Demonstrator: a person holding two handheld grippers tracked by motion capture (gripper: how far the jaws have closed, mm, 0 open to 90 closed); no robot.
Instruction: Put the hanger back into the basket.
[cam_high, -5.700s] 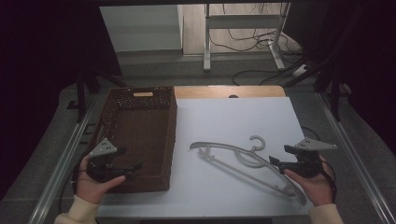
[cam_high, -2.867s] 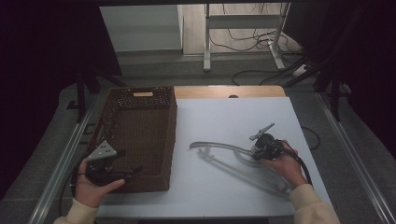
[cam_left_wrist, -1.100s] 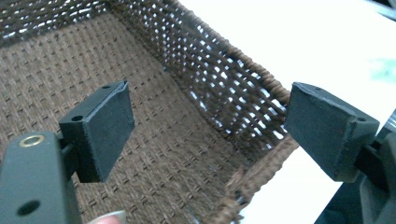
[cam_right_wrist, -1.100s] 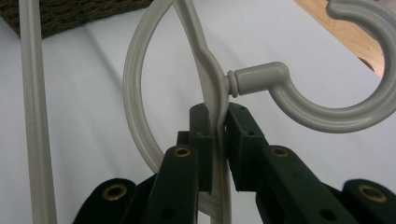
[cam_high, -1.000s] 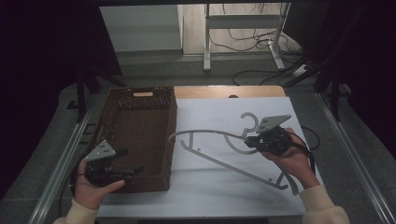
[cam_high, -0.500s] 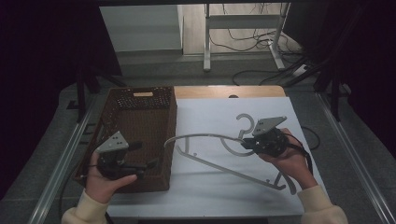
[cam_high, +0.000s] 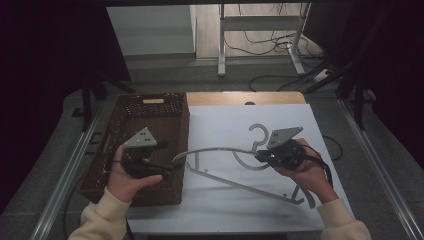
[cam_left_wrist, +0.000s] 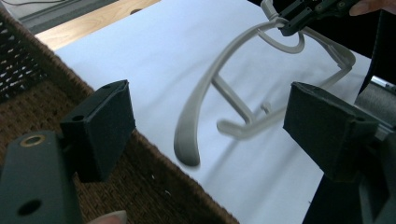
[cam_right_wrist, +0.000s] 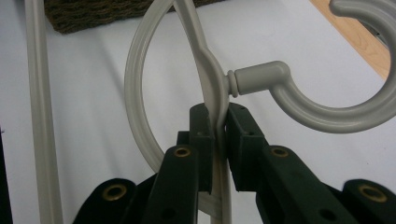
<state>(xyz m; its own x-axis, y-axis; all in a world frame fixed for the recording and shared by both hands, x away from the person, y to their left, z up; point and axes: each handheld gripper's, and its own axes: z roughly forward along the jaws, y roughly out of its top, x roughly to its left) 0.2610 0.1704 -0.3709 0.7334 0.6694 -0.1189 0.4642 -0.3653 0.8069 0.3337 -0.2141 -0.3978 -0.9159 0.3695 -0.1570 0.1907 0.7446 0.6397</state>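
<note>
We see right hand-held gripper (cam_right_wrist: 217, 140) clamping grey plastic hanger (cam_high: 220, 150); left hand-held gripper (cam_left_wrist: 210, 121) agape over brown wicker basket (cam_high: 150, 107); we read no writing.

Left claw (cam_high: 167, 169), held in the left hand (cam_high: 125, 177), jaws spread wide apart. Right claw (cam_high: 260, 156), held in the right hand (cam_high: 307, 172), jaws clamped together.

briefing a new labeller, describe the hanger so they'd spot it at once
Start at the white tabletop right of the dark woven basket. The pale grey plastic hanger is raised over it, pinched just below its hook by the right gripper, one shoulder tip pointing at the open left gripper. It is the only curved, light-coloured object there.
</note>
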